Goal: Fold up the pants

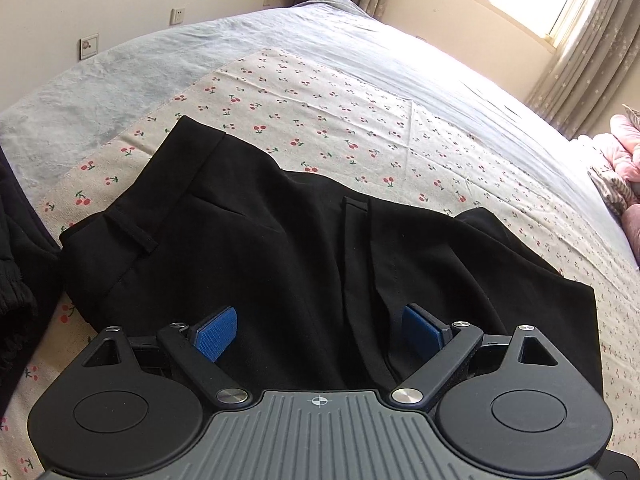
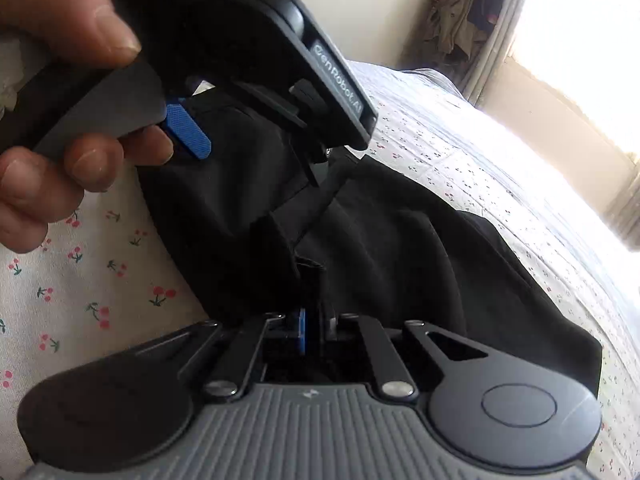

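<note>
Black trousers [image 1: 280, 248] on cherry-print bedsheet [image 1: 340, 120] — left gripper [image 1: 318, 330] jaws spread wide above them; right gripper [image 2: 314, 330] clamped on fabric.

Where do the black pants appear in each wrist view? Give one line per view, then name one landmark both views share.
Left wrist view: the black pants fill the lower middle, waistband to the upper left, under the open left tool.
Right wrist view: they run from upper left to lower right, pinched in the right tool.
Shared landmark: the cherry-print sheet.
</note>
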